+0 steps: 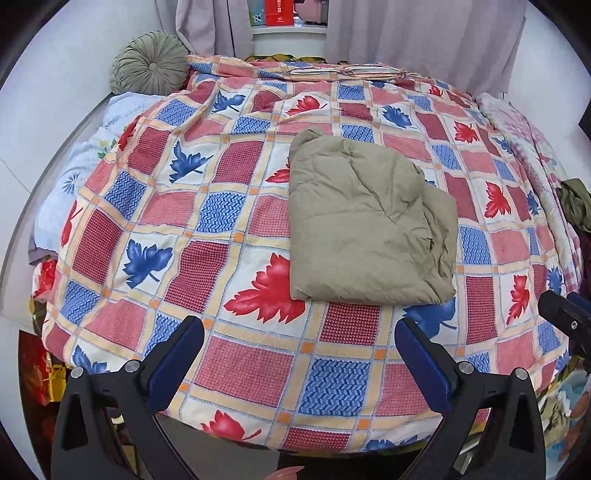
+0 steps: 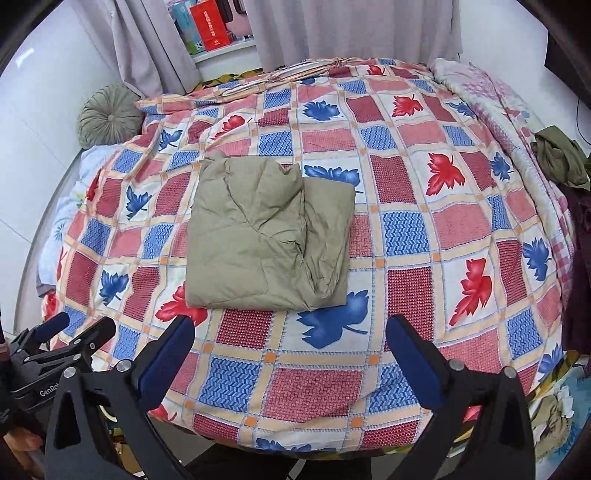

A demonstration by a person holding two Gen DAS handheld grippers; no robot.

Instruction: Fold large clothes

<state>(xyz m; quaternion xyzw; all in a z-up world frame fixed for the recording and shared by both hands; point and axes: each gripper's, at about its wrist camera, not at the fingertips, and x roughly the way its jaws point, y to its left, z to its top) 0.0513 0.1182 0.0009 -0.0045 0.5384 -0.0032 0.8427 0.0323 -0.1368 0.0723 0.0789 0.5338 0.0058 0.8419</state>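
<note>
A khaki padded garment point(image 1: 365, 221) lies folded into a thick rectangle on the bed's leaf-patterned quilt point(image 1: 236, 236); the right wrist view shows the same garment point(image 2: 266, 236) left of centre. My left gripper point(image 1: 299, 332) hangs open above the quilt, short of the garment's near edge, nothing between its fingers. My right gripper point(image 2: 290, 332) is open too, held back from the garment's near right corner. The left gripper's body point(image 2: 55, 343) shows at the lower left of the right wrist view, and the right gripper's tip point(image 1: 565, 314) at the right edge of the left one.
A round grey-green cushion point(image 1: 151, 62) sits at the bed's far left by the wall. Curtains point(image 1: 424, 33) hang behind, beside a shelf with a red box point(image 2: 212, 27). A dark olive cloth point(image 2: 561, 158) lies bunched at the bed's right edge. Bags point(image 1: 44, 373) crowd the floor at left.
</note>
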